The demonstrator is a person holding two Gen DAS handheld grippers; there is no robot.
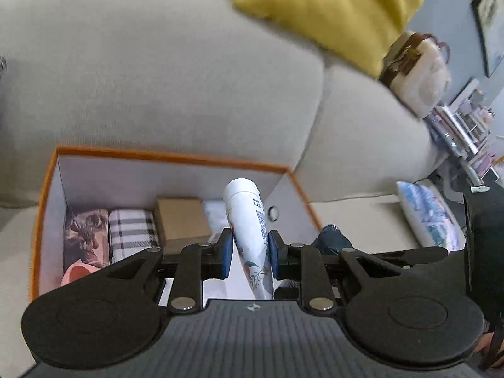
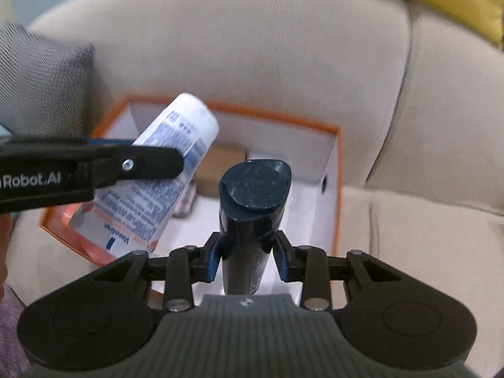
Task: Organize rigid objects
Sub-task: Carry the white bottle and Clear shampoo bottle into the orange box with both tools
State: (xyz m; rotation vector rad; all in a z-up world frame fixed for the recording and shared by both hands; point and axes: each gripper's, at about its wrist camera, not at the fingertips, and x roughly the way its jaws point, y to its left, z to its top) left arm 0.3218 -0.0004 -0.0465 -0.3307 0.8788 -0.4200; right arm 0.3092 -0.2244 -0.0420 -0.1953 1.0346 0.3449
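Note:
My left gripper (image 1: 250, 249) is shut on a white lotion tube (image 1: 249, 220) with a floral print, held over the orange-rimmed white box (image 1: 170, 157) on the sofa. The tube (image 2: 163, 182) and the left gripper's finger (image 2: 94, 167) also show in the right wrist view. My right gripper (image 2: 247, 258) is shut on a dark blue bottle (image 2: 252, 201), cap forward, above the box's (image 2: 277, 119) right part. The dark bottle's cap (image 1: 330, 237) shows at the box's right edge in the left wrist view.
The box holds a brown carton (image 1: 182, 217), a plaid case (image 1: 132, 233), a patterned pink item (image 1: 83, 239) and a white packet. Beige sofa cushions (image 1: 157, 72) rise behind it. A yellow pillow (image 1: 330, 9), a blue patterned pillow (image 1: 425, 214) and a grey pillow (image 2: 41, 82) lie around.

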